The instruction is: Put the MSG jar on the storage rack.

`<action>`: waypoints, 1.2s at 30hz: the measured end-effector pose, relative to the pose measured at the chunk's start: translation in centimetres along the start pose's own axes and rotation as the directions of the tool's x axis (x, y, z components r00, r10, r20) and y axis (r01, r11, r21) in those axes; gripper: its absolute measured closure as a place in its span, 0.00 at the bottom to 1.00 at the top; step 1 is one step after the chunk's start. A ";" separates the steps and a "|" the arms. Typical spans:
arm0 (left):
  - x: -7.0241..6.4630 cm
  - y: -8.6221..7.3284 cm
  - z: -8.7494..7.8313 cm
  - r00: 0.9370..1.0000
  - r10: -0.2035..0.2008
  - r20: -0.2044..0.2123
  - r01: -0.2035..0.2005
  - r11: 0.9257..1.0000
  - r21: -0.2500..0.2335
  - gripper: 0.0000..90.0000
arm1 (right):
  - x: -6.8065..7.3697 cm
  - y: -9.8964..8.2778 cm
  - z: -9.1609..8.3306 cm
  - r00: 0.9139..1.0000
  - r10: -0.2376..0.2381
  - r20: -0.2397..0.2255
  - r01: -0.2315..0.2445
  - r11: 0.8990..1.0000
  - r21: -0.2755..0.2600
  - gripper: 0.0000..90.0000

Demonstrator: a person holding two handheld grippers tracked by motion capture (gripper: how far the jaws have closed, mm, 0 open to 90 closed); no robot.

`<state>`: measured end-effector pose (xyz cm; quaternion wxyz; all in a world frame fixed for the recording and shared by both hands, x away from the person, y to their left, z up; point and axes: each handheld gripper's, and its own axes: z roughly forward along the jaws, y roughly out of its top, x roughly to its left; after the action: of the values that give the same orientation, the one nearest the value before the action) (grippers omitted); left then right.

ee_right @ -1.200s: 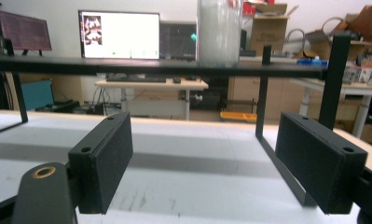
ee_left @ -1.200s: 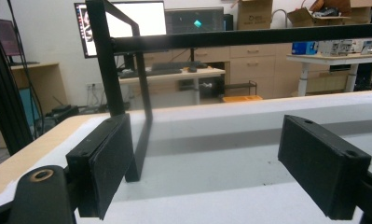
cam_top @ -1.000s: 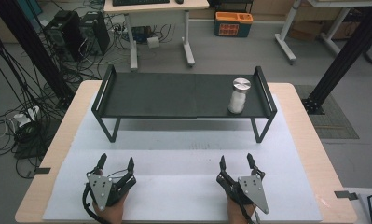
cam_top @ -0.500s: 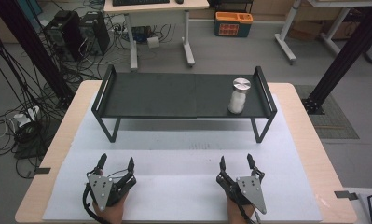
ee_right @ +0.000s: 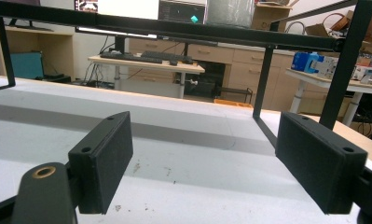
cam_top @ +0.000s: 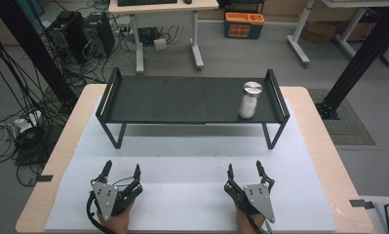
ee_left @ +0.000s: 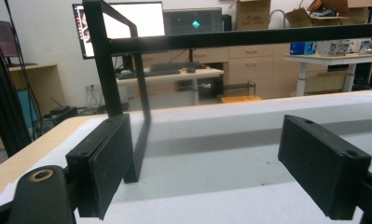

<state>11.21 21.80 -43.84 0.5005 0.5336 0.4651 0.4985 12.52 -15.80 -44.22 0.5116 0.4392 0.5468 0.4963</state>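
- Left gripper (cam_top: 121, 171) and right gripper (cam_top: 244, 172): jaws wide, empty, near the table's front edge.
- Bare white mat (cam_top: 192, 161) between grippers and black metal rack (cam_top: 172, 100).
- Metal-lidded jar (cam_top: 250, 100) upright near the rack's right rail.

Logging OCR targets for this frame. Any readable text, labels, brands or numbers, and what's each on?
No text reads legibly.
Monitors behind the table: screens lit, content too blurred to read.
Blue box on the side desk: print too small to read.
Cardboard boxes on the cabinets: no markings legible.
Jar on the black rack: no label visible.
Left gripper and right gripper: no markings visible.
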 end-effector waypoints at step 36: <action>-0.1 -0.1 -0.1 1.000 0.001 -0.002 -0.001 1.000 -0.006 0.18 | 0.1 0.1 0.0 1.000 0.021 0.012 -0.021 1.000 0.009 0.20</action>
<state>11.13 21.74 -43.91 0.5011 0.5320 0.4639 0.5007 12.47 -15.70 -44.14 0.5076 0.4501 0.5414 0.4966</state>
